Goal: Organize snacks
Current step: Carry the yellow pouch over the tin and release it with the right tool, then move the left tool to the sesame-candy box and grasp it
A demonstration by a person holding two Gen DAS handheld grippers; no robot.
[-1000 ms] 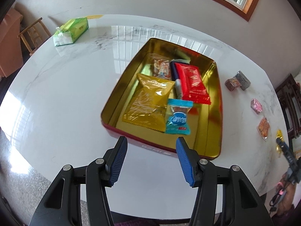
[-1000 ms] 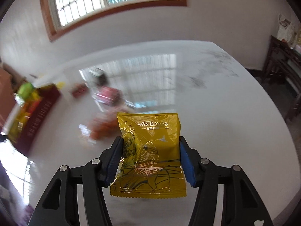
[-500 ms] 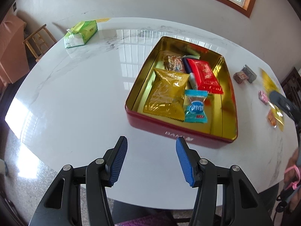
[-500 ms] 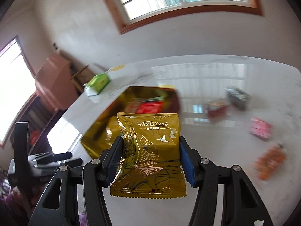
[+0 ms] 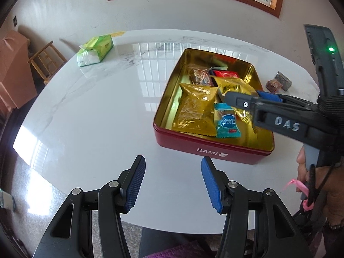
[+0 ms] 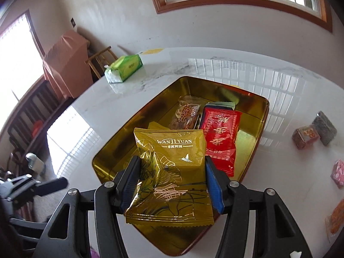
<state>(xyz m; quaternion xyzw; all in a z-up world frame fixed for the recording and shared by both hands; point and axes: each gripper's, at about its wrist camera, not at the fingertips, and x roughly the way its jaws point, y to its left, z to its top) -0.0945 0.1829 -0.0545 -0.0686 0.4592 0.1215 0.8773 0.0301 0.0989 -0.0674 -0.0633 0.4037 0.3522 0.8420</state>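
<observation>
A red tin [image 5: 187, 144] with a gold inside [image 6: 120, 148] stands on the white marble table. In it lie a gold packet [image 5: 196, 109], a blue sweet [image 5: 226, 124], a red packet [image 6: 221, 137] and a brown one [image 6: 187, 114]. My right gripper [image 6: 172, 180] is shut on a second gold snack packet [image 6: 172, 172] and hangs over the tin; in the left wrist view the same right gripper [image 5: 243, 99] reaches in from the right, gripping that packet [image 5: 234, 86]. My left gripper [image 5: 172, 180] is open with nothing in it, over the table short of the tin.
Loose snacks lie right of the tin: two dark blocks [image 6: 314, 133], a pink one [image 6: 338, 172] and an orange one [image 6: 336, 217]. A green tissue pack [image 5: 94, 50] sits at the table's far left. A wooden chair [image 5: 46, 59] stands beyond. A person's hand [image 5: 305, 172] holds the right gripper.
The right gripper swung left with the gold packet, from over the loose snacks to above the tin. The left gripper drew back a little, so the tin sits farther off.
</observation>
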